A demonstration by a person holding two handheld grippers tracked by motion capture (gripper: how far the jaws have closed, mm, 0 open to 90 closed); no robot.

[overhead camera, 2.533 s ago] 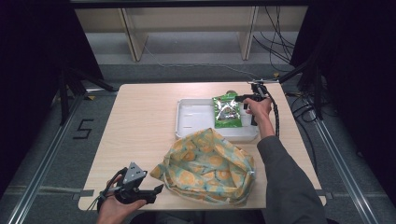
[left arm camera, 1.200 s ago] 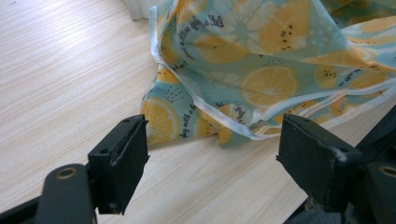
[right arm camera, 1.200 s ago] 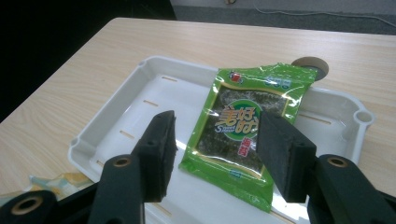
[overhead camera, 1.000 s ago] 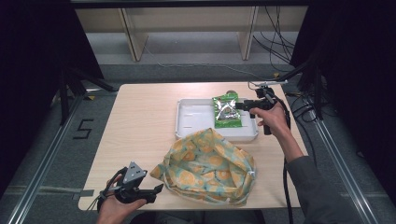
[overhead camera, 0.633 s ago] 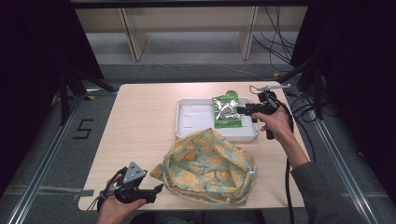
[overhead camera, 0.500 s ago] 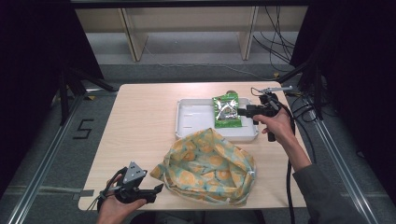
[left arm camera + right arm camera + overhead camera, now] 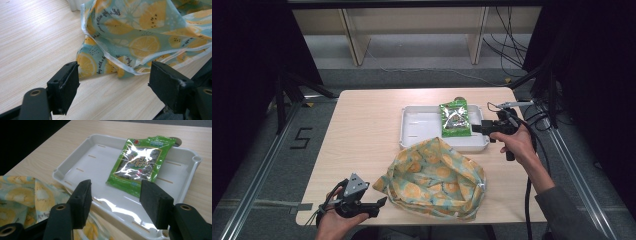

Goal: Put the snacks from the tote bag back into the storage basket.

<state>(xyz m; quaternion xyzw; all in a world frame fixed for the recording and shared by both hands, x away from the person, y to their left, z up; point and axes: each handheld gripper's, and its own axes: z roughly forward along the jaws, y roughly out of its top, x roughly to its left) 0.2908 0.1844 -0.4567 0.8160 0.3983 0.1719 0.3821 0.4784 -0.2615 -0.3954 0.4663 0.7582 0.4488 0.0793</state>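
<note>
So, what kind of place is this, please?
Probably a lab or a recording setup, not a home. A lone wooden table stands inside a metal rail frame on grey floor marked with a taped number 5, and loose cables run behind it.

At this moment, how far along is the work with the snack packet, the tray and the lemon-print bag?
Done: the green snack packet lies in the white tray, free of both grippers. In hand: nothing; the right gripper hangs open just short of the packet, and the left gripper sits open before the lemon-print bag. Left, probably: whatever involves the bag, which neither gripper touches.
</note>
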